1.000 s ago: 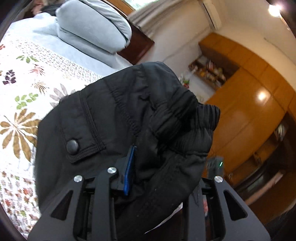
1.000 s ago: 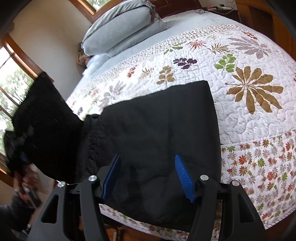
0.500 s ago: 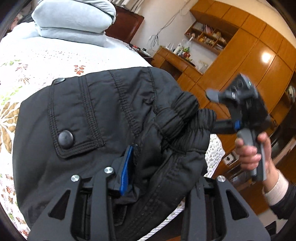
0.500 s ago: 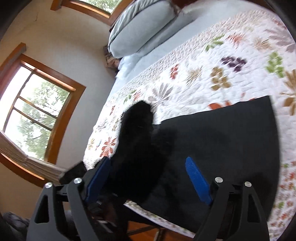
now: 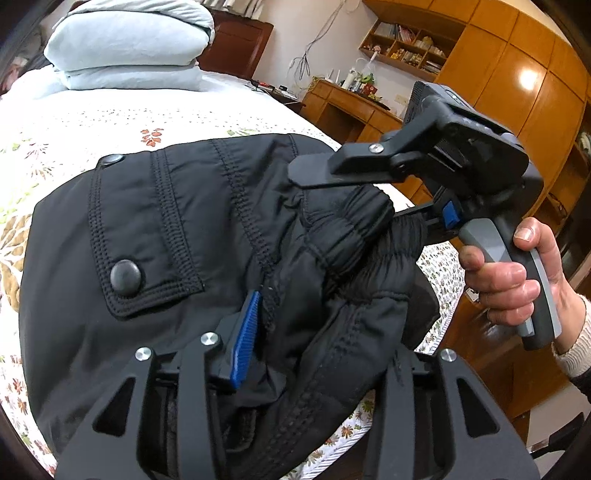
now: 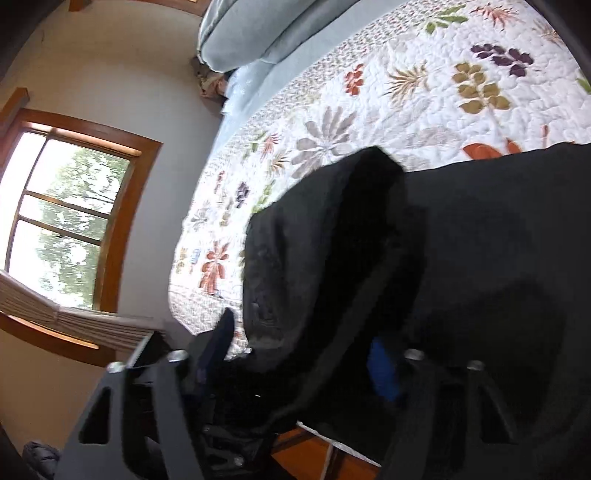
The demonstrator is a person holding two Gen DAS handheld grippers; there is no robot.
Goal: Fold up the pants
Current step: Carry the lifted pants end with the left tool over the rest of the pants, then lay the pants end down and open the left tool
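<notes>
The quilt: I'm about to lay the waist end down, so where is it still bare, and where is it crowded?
Bare quilt runs from the pants' far edge up to the pillows, and along the window-side edge. Crowded: the near edge, where the pants lie and the left gripper and right gripper meet at the lifted waistband.

Bed w/ floral quilt (image 6: 424,74), grey pillows (image 5: 129,44) stacked at head. Wood-framed window (image 6: 74,206) in pale wall; orange wood cabinets (image 5: 517,74), cluttered desk (image 5: 351,103) opp. side.
</notes>
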